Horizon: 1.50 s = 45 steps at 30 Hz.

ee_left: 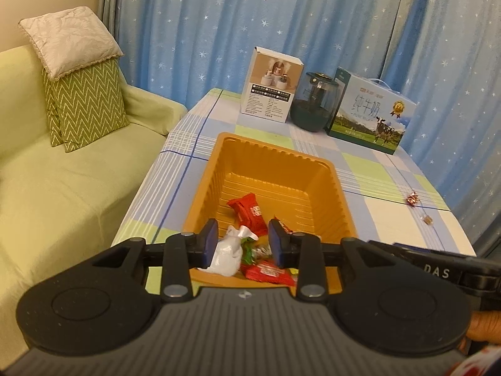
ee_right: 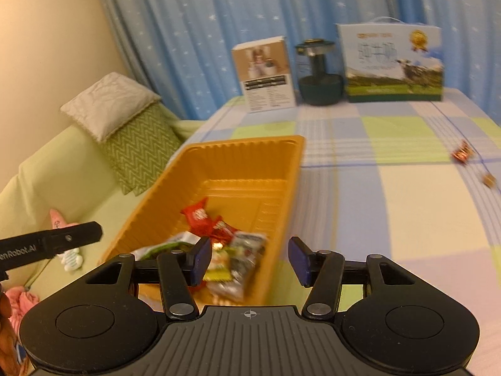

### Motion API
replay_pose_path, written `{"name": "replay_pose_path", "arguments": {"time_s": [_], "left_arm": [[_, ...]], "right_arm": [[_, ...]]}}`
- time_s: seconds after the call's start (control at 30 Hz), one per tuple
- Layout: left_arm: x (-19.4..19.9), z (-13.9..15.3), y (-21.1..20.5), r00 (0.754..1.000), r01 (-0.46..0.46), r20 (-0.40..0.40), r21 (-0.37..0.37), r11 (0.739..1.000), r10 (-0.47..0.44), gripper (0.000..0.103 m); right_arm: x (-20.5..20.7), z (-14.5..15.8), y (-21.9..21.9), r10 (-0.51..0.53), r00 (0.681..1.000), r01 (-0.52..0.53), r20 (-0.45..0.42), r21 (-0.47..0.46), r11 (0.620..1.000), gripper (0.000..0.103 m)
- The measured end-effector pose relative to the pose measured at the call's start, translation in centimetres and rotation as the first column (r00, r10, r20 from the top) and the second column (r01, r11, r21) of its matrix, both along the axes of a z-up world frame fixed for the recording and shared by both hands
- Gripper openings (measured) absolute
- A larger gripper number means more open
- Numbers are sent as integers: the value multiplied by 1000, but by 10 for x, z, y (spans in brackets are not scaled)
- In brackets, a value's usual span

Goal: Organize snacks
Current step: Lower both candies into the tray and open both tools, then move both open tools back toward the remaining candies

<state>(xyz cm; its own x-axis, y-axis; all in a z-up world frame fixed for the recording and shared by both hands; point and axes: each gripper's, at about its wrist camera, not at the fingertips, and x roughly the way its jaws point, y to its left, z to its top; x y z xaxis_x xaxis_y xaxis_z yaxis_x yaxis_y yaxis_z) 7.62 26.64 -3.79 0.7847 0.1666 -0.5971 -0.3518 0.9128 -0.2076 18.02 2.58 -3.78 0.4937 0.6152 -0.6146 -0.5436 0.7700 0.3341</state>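
An orange plastic tray (ee_left: 269, 148) (ee_right: 244, 142) sits on the checked tablecloth and holds several snack packets, among them a red packet (ee_left: 247, 211) (ee_right: 197, 214). My left gripper (ee_left: 243, 244) hovers over the tray's near end, open. A white packet (ee_left: 225, 252) lies by its left pad and does not touch the right pad. My right gripper (ee_right: 250, 261) is open wide over the tray's near right corner, and a blurred grey-white packet (ee_right: 247, 250) is loose in the gap between its pads. Two small wrapped candies (ee_left: 412, 199) (ee_right: 462, 153) lie on the cloth to the right.
At the table's far end stand a white product box (ee_left: 271, 89), a dark glass jar (ee_left: 314, 103) and a milk carton (ee_left: 372, 112) in front of a blue starred curtain. A green sofa with cushions (ee_left: 81, 94) adjoins the table's left edge.
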Motion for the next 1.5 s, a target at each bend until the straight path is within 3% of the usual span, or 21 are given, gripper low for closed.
{"name": "replay_pose_path", "arguments": {"time_s": [0.7,1.17,1.5], "left_arm": [[-24,29,-106,990,136,31,-27,990,-135,45],[-14,25,-171,972,233,10,-35,972,-233,51],[-4,22,-193,961,275,-11,-26,961,-275,56]], "right_arm": [[-63,36,-108,-145,988,147,48,-45,988,54],[-70,40,-174,-250,967,253,49,-75,965,55],[-68,36,-193,-282,959,284,33,-69,956,55]]}}
